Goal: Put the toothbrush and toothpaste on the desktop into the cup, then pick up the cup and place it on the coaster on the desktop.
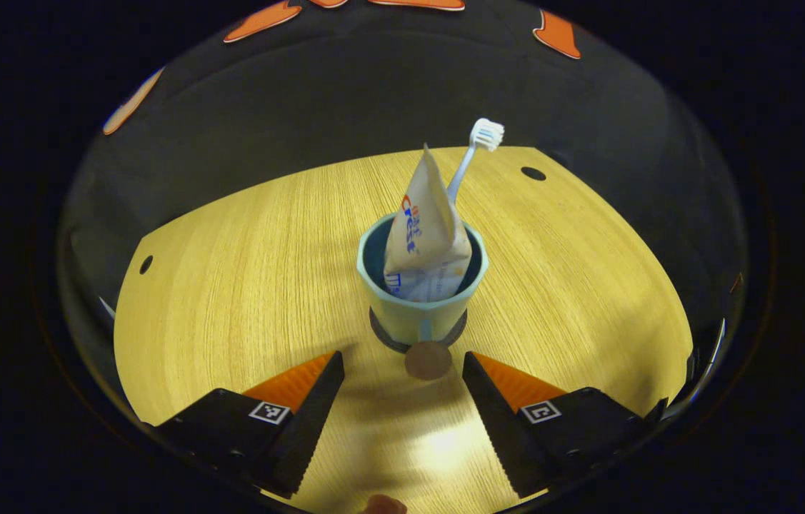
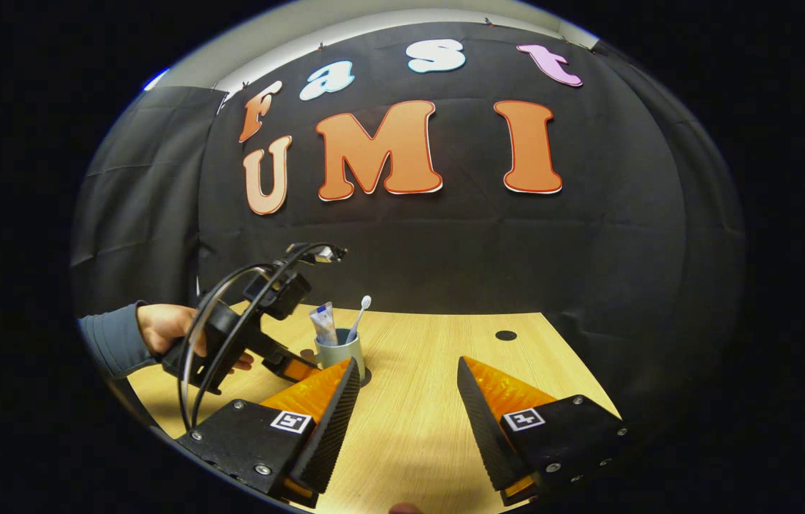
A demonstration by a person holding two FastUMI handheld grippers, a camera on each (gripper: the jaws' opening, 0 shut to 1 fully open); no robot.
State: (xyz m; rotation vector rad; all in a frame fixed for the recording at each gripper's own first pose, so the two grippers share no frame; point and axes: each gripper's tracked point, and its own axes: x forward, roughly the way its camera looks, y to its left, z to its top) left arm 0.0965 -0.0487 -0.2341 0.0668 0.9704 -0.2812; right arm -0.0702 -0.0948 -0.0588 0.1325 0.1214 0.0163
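A pale blue cup (image 1: 420, 314) stands upright on a dark round coaster (image 1: 382, 334) in the middle of the wooden desktop (image 1: 245, 285). A white toothpaste tube (image 1: 425, 235) and a blue-white toothbrush (image 1: 477, 146) stick up out of the cup. My left gripper (image 1: 403, 357) is open just in front of the cup, its fingers apart from it on either side. A small brown round piece (image 1: 428, 359) shows at the cup's foot, facing me. My right gripper (image 2: 407, 362) is open over the desk with nothing between its fingers. It looks at the cup (image 2: 340, 350) and the left gripper (image 2: 288, 368), held by a hand (image 2: 166, 328).
The desktop has small dark holes near its corners (image 1: 533, 173) (image 1: 146, 264) (image 2: 506, 335). Black cloth walls close the booth behind and beside the desk. A sleeved arm (image 2: 109, 343) reaches in from the left in the right gripper view.
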